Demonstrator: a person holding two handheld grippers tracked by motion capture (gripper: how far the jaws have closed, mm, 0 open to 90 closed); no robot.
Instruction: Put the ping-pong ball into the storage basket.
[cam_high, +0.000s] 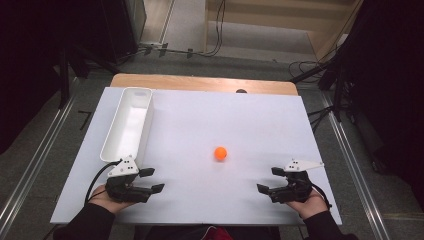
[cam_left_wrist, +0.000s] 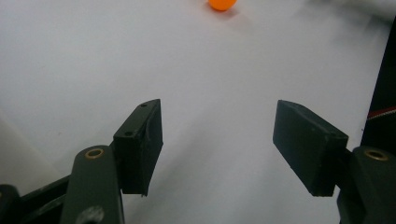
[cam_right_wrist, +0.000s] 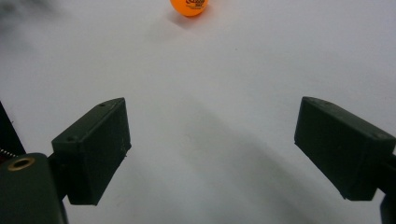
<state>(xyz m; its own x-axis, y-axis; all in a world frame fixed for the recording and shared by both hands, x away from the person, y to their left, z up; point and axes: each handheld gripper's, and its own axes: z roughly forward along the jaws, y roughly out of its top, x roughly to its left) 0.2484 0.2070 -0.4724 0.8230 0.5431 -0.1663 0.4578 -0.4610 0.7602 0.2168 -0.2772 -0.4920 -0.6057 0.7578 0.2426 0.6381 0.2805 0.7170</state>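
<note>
An orange ball (cam_high: 220, 153) rests on the white table (cam_high: 210, 120), a little right of the middle. It also sits at the top edge of the left gripper view as the orange ball (cam_left_wrist: 222, 4) and of the right gripper view as the orange ball (cam_right_wrist: 188, 7). My left gripper (cam_high: 152, 180) lies near the front left, open, nothing between its jaws. My right gripper (cam_high: 270, 180) lies near the front right, also open and empty. Both point inward toward the ball. In each gripper view the jaws stand wide apart over bare white surface, left gripper (cam_left_wrist: 217, 144), right gripper (cam_right_wrist: 212, 149).
A long white rectangular bin (cam_high: 128, 124) stands along the table's left side, its near end just behind my left gripper. A wooden strip (cam_high: 200, 82) edges the far side. Cables and dark stands lie on the floor beyond.
</note>
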